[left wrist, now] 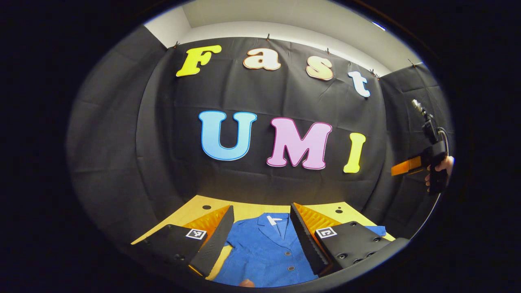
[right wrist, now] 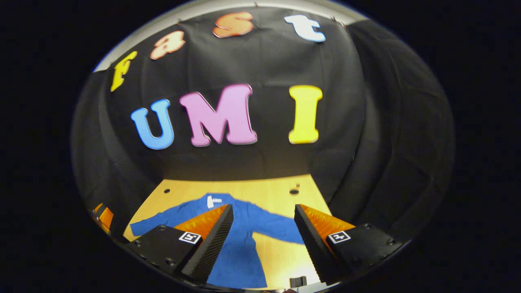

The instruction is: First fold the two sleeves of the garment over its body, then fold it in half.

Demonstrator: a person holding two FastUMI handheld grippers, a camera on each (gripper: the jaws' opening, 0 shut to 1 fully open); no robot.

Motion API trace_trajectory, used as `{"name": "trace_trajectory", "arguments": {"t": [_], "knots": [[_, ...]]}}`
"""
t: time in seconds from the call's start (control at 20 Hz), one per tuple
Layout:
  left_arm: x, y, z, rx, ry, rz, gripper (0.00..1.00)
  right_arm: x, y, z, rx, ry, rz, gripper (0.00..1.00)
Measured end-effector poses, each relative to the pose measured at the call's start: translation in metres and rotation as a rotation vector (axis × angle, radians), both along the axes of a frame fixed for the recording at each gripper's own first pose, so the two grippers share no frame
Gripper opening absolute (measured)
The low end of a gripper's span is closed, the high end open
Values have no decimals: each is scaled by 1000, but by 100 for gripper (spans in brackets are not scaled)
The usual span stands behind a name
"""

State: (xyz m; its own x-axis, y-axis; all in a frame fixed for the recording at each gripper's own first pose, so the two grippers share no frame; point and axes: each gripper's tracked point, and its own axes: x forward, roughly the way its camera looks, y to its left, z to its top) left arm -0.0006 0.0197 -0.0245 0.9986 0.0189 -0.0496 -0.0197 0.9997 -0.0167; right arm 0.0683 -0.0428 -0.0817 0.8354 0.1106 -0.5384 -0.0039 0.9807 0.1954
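Two round holes pierced the pale wooden desk (right wrist: 281,191) beyond the blue buttoned garment (right wrist: 240,240), which lay flat with sleeves spread, black cloth walls behind. Left tool (left wrist: 260,238) and right tool (right wrist: 262,240) hovered above it, fingers apart, empty.

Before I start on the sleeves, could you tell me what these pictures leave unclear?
- Hem of the blue garment: left gripper view, cut off at the bottom edge.
- Its left sleeve: left gripper view, mostly hidden behind the left gripper.
- Small dark object on the table: right gripper view, too small to identify.
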Motion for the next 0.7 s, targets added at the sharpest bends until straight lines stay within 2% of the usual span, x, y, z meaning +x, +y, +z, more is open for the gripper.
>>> {"name": "trace_trajectory", "arguments": {"t": [0.1,0.2,0.4,0.55,0.7], "knots": [[1,-1,-5,3,8,15,79,8,-27,-35,92,157,-88,96],[4,-3,-10,5,21,38,80,26,-59,-63,90,271,-130,98],[16,-14,-24,14,87,90,80,23,-122,-144,99,563,-212,98],[24,-23,-27,17,119,120,80,24,-150,-219,144,760,-272,99],[34,-26,-49,36,198,176,80,24,-173,-289,164,893,-314,98]]}}
